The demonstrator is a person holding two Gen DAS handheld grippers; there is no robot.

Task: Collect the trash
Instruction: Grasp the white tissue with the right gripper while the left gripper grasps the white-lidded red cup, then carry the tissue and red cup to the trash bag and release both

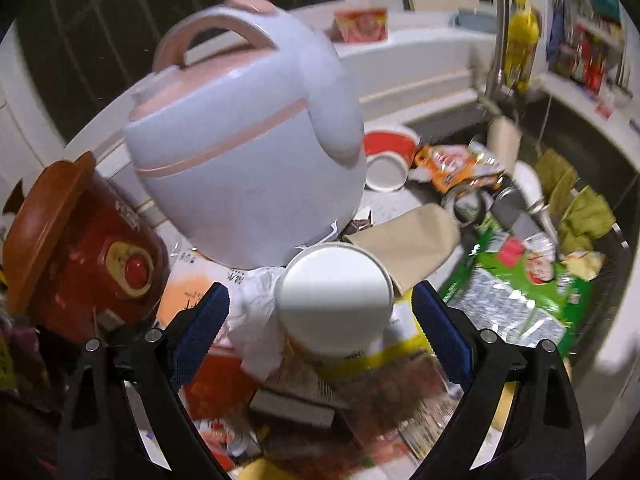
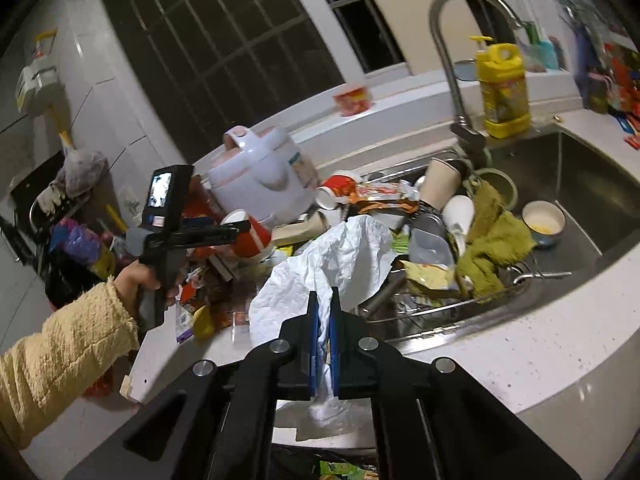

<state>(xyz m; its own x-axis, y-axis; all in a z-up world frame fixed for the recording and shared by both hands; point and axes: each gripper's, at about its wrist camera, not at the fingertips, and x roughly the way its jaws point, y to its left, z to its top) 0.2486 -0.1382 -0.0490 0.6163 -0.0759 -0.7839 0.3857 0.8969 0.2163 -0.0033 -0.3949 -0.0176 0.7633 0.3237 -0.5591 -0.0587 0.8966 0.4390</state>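
Note:
My right gripper (image 2: pixel 324 300) is shut on a crumpled white paper sheet (image 2: pixel 336 264) and holds it above the counter edge in front of the sink. My left gripper (image 1: pixel 320 300) is open, its blue pads on either side of an overturned white paper cup (image 1: pixel 336 300) without touching it. The cup stands on a pile of wrappers (image 1: pixel 360 392). In the right wrist view the left gripper (image 2: pixel 240 228) reaches toward a red-sided cup (image 2: pixel 250 240) beside the rice cooker.
A white and pink rice cooker (image 1: pixel 248 136) and a brown-red pot (image 1: pixel 80 240) stand behind the cup. The sink (image 2: pixel 580 184) holds cups, a green cloth (image 2: pixel 492 248), wrappers and a bowl (image 2: pixel 544 222). A faucet (image 2: pixel 456 80) and a yellow bottle (image 2: pixel 504 88) stand behind it.

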